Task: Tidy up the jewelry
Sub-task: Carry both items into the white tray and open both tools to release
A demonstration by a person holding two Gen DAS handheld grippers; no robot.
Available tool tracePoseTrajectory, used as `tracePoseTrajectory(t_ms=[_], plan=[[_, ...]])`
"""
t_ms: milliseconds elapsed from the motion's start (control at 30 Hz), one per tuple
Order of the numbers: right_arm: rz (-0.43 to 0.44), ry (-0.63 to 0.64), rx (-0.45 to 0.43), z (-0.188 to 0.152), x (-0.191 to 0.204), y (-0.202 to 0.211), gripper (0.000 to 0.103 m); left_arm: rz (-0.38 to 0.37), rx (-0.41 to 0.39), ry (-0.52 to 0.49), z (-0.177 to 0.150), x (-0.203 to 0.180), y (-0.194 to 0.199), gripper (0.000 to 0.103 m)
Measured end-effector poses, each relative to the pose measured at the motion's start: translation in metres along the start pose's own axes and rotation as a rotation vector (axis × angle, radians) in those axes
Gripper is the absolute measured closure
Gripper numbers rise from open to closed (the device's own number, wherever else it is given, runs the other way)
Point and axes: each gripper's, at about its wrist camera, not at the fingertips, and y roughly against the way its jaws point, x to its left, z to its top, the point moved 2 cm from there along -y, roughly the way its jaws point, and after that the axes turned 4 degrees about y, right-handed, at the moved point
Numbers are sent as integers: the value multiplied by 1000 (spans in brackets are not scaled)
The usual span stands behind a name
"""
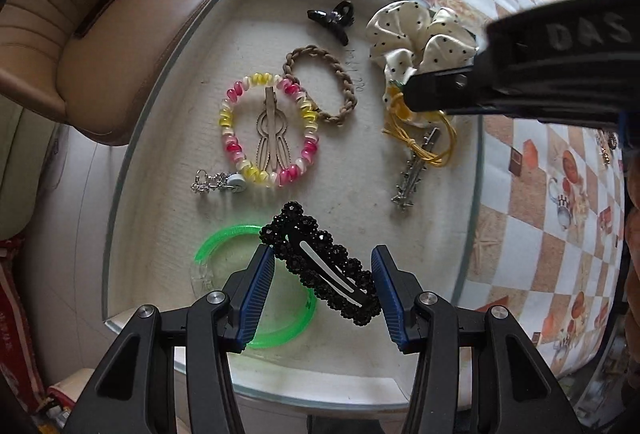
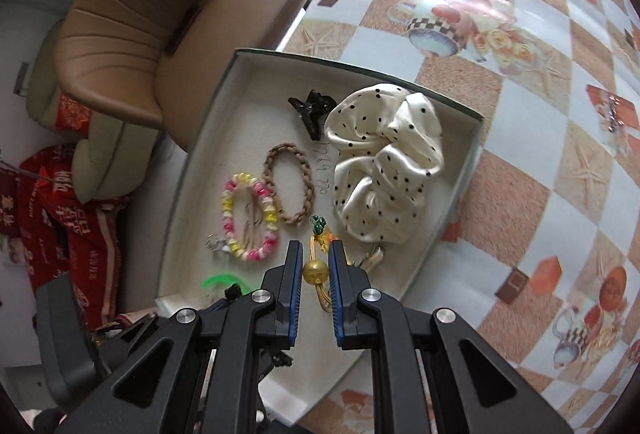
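Note:
My left gripper is shut on a black beaded hair clip, held slantwise between the blue pads just above a green bangle in the white tray. My right gripper is shut on a yellow elastic hair tie with a gold bead over the tray's near part. In the left wrist view the right gripper reaches in from the right, and the yellow elastic dangles below it. A polka-dot scrunchie lies just beyond it.
Also in the tray are a black claw clip, a braided brown hair tie, a pink-and-yellow bead bracelet around a beige clip, a silver charm and a silver clip. A tan chair stands left; the patterned tablecloth lies right.

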Motion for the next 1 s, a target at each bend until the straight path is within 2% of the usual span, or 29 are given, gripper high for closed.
tracePoseTrajectory(t_ms=[233,500,567,633,700,1000], plan=[[-55,-14,36,10,-7,-26,88,31,-18,-23,-2,-5,-6,49],[-73,-13,65,7,-11,-37,87,48,-10,0,-6,-1,-9,49],[-69,-12,72,9,-11,-37,83,53,-10,3,-7,2,-10,49],[-67,-12,71,11,-12,-36,68,57,-9,8,-6,3,-9,49],[-64,-10,68,13,-9,-38,62,62,-9,9,-5,4,-8,49],[-28,-19,54,12,0,-17,48,70,-10,9,-1,8,2,49]])
